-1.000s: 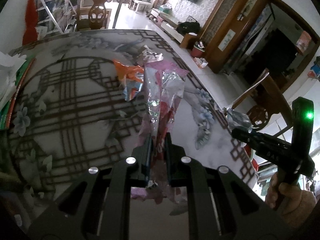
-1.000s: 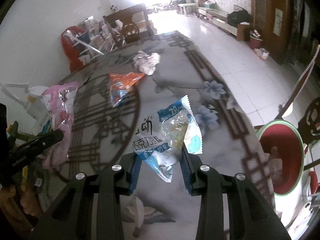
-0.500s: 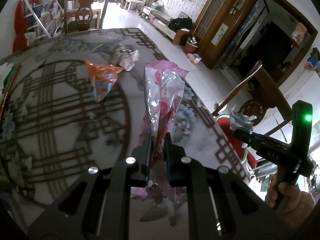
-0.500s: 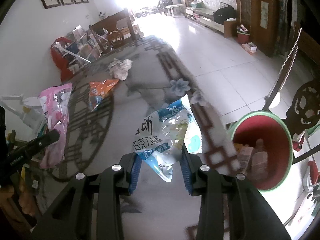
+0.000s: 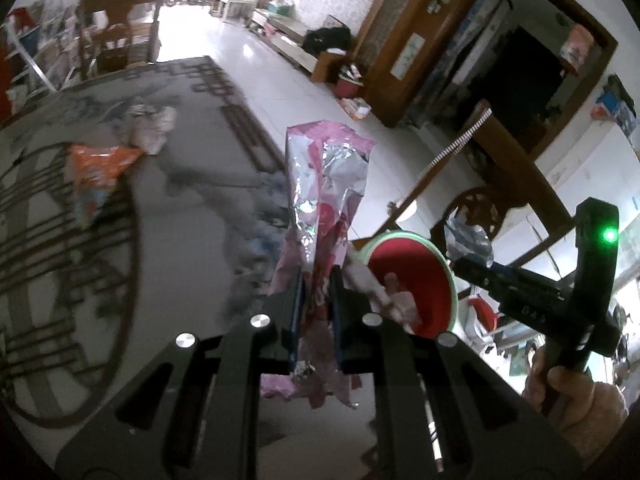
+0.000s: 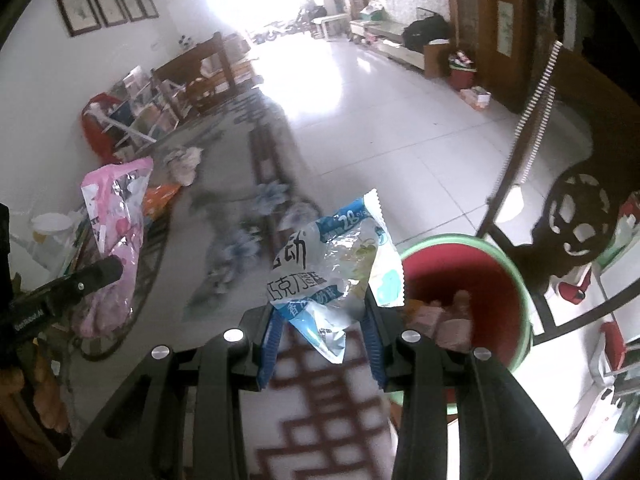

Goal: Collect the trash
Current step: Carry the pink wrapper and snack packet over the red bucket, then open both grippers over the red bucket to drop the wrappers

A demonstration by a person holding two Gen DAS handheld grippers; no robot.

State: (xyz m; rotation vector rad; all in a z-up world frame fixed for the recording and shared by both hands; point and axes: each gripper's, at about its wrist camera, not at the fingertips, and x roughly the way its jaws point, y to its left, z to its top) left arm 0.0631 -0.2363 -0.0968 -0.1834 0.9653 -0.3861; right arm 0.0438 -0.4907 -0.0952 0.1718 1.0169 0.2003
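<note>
The table (image 5: 192,216), grey with a dark lattice border and blue flowers, fills the left of both views, its edge running out toward the pale tiled floor (image 6: 380,120). Just off that edge, down on the floor, stands the bin (image 6: 516,272), red inside with a green rim, some packets already lying in it; the left wrist view catches it too (image 5: 420,264), right behind the held trash. A dark wooden chair (image 6: 576,216) stands just beyond the bin. Now the grippers: the left gripper (image 5: 316,308) is clamped tight, jaws nearly together, on a pink wrapper (image 5: 328,200) that stands up tall and crinkled, silver lining showing, over the table's edge near the bin. The right gripper (image 6: 322,334) pinches a blue wrapper (image 6: 336,268), white and blue with dark lettering, jaws narrow on its lower end, the bag sitting over the table edge just left of the bin's rim. In the left view a hand (image 5: 568,392) grips the right tool's handle, green light glowing. Back on the table, well apart from both grippers, an orange wrapper (image 5: 100,168) lies flat, and just beyond it a crumpled wad (image 5: 152,128) of pale paper. Both are blurred.
</note>
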